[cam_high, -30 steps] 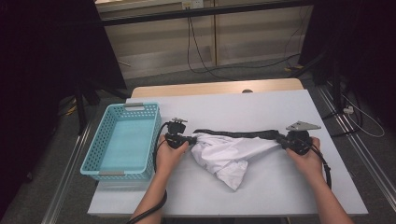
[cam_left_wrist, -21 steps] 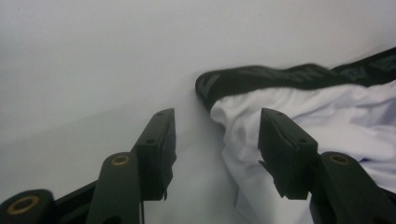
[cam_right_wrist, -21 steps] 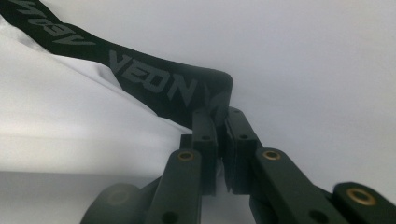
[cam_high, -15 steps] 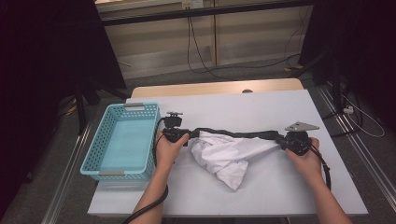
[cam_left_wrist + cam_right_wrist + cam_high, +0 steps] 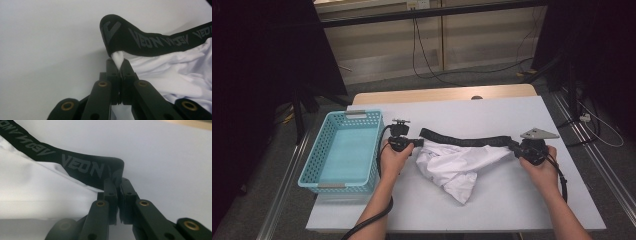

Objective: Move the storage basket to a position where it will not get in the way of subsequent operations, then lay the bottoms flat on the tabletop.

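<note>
Underwear (image 5: 457, 165) mid-table (basket (image 5: 343, 150) left), margins free.

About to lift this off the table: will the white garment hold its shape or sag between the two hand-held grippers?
Probably sags: the white cloth already lies crumpled below the stretched black waistband. Likely light, as thin folds suggest. The left hand-held gripper pinches only a small tuft, so it may slip.

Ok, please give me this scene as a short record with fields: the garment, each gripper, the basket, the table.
garment: white underwear with black waistband, stretched between both grippers
left gripper: has just closed, pinching white fabric under the waistband's end
right gripper: shut on the waistband's other end
basket: light blue, empty, left of the garment
table: white top
</note>
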`<state>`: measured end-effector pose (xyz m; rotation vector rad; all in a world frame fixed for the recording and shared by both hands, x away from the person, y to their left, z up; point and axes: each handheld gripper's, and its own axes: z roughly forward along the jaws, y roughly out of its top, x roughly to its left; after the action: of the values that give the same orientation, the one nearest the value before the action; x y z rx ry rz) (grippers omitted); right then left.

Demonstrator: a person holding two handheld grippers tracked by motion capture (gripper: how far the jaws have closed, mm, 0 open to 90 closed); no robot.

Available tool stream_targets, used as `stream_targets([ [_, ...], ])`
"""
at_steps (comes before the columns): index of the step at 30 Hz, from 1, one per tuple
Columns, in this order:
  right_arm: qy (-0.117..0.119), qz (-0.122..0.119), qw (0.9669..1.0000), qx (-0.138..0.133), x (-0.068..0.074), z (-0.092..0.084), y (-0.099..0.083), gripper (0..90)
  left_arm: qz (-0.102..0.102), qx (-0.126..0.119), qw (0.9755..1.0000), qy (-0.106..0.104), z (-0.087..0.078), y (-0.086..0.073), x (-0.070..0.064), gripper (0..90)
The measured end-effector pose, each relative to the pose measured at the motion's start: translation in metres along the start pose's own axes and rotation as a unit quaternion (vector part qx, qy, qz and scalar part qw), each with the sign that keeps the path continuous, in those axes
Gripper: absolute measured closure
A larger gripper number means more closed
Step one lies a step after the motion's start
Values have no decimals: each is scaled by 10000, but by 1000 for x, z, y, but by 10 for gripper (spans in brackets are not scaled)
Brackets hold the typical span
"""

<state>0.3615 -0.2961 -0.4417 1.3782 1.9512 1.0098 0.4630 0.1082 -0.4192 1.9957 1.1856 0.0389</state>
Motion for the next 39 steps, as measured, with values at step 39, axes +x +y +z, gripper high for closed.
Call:
stream_targets([
  [39,286,79,9977,-604,-1,3,47,865,132,-374,9991,122,-31,15,4,884],
])
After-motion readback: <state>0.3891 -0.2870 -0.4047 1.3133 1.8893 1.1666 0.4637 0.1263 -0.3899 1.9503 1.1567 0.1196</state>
